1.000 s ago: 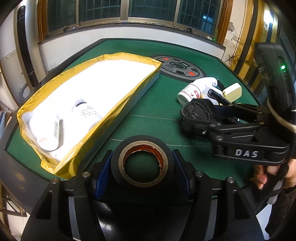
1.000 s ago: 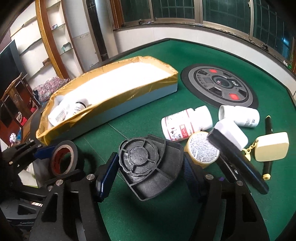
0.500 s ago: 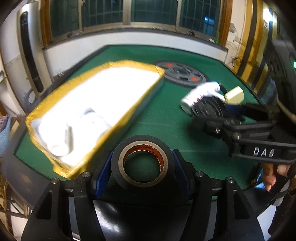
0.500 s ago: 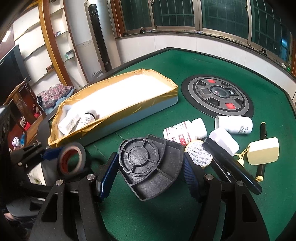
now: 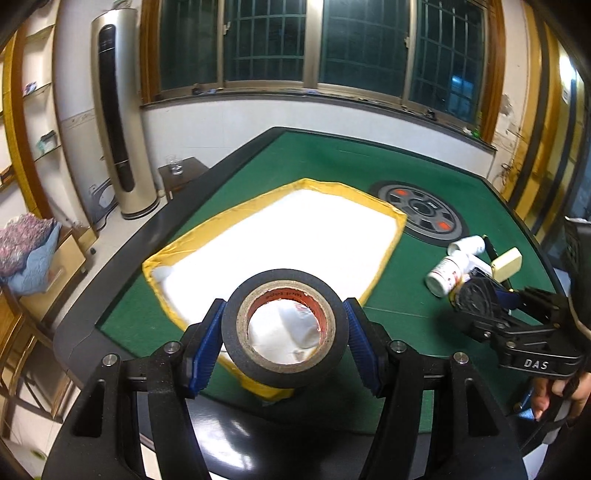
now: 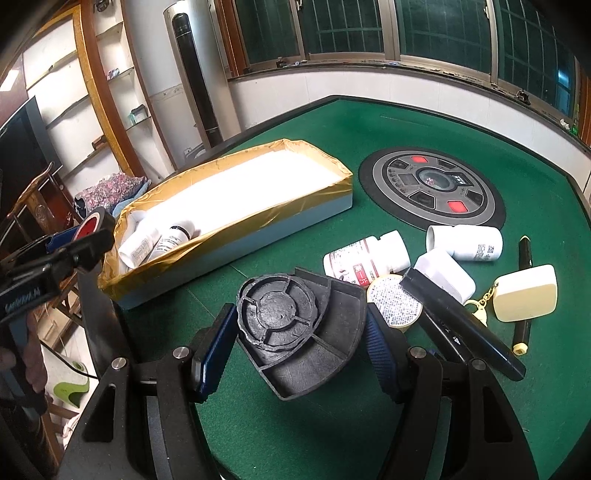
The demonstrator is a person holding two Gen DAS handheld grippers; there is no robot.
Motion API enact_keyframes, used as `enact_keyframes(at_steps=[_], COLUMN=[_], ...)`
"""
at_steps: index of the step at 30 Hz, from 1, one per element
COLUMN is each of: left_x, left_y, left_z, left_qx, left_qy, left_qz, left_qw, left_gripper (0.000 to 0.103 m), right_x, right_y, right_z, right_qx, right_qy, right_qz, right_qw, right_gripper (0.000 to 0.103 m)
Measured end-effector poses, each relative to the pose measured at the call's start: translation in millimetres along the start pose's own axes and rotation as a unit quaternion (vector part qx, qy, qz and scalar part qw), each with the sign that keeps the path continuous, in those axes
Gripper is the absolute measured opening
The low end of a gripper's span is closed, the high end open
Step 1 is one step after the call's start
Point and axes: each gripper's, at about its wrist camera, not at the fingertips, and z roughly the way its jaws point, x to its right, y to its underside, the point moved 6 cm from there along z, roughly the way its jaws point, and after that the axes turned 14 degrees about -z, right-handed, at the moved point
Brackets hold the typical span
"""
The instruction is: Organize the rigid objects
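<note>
2 loads are up: the left hand-held gripper (image 5: 284,334) clamps a black tape roll (image 5: 284,328) over the yellow-edged tray's (image 5: 388,254) near end; the right hand-held gripper (image 6: 301,332) pinches a black plastic part (image 6: 301,325) above the bench (image 6: 517,387). Releasing early could bounce the roll off the rim.

I see a tall silver fan (image 5: 123,140) by the wall, a glass (image 5: 176,164) on a small table, and dark windows (image 6: 436,29).
</note>
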Motion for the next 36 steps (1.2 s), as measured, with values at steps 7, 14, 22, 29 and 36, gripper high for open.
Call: enact_keyframes(at_steps=[7, 14, 22, 29, 36], left_x=[-14.4, -9.2, 16.2, 13.8, 0.7], left_y=[2.5, 21.3, 33.9, 27.1, 12.1], left_z=[21.8, 42.0, 29.3, 24.0, 18.8], left_qx=[0.0, -0.043, -0.077, -0.064, -0.041], left_qy=[-0.041, -0.041, 0.034, 0.03, 0.013], left_qz=[-0.002, 0.012, 0.004, -0.002, -0.012], left_qw=[0.9992, 0.9982, 0.9965, 0.9975, 0.999], left_gripper=[0.062, 0.062, 0.062, 0.062, 0.062], right_x=[-5.8, -6.4, -3.4, -0.9, -3.9], right_y=[-1.3, 0.1, -0.1, 0.3, -3.8], right_z=[-1.3, 0.1, -0.1, -3.6, -5.9], right_qx=[0.004, 0.005, 0.011, 0.015, 0.019], right_qy=[-0.006, -0.009, -0.011, -0.009, -0.009], right_qz=[-0.003, -0.003, 0.006, 0.006, 0.003], right_qw=[1.0, 1.0, 1.0, 1.0, 1.0], right_gripper=[0.062, 0.062, 0.062, 0.062, 0.062])
